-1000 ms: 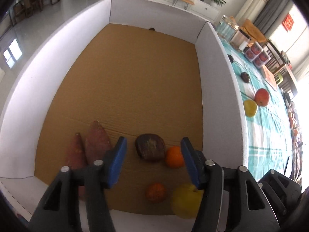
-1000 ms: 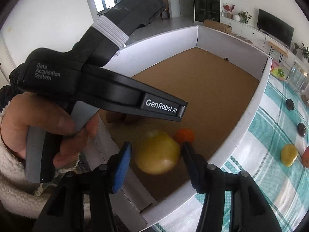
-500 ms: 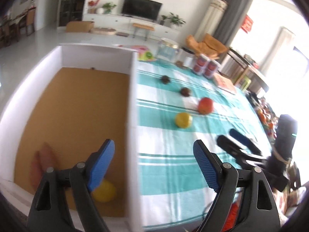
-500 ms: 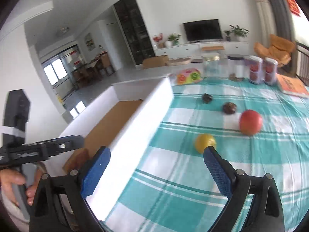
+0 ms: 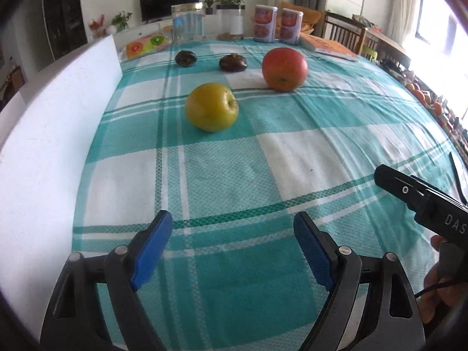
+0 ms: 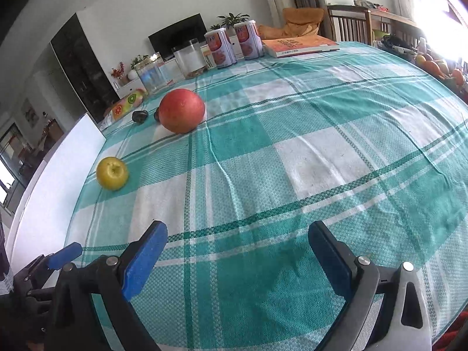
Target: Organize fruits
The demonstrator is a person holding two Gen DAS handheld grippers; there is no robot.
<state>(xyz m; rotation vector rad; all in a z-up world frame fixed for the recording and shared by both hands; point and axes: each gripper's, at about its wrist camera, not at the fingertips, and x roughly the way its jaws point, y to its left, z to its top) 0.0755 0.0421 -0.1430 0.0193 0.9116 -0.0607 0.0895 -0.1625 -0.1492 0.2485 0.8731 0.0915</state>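
On the teal checked tablecloth [image 5: 263, 161] lie a yellow apple [image 5: 211, 107], a red apple [image 5: 284, 69] behind it to the right, and two small dark fruits [image 5: 186, 58] [image 5: 233, 63] farther back. My left gripper [image 5: 234, 234] hovers open over the cloth, well short of the yellow apple, nothing between its blue pads. In the right wrist view the yellow apple [image 6: 112, 173] is at the left and the red apple [image 6: 182, 110] ahead. My right gripper [image 6: 237, 245] is open and empty above bare cloth.
The white wall of the big box [image 5: 52, 134] runs along the left side of the table. Jars, two cans [image 5: 264, 23] and an orange book [image 6: 298, 45] stand at the far edge. The other gripper's body [image 5: 424, 201] and a hand show at the right.
Both grippers left the box, where the right one let go of a yellow fruit, swung right over the tablecloth and opened wider. The apples now lie ahead of them.
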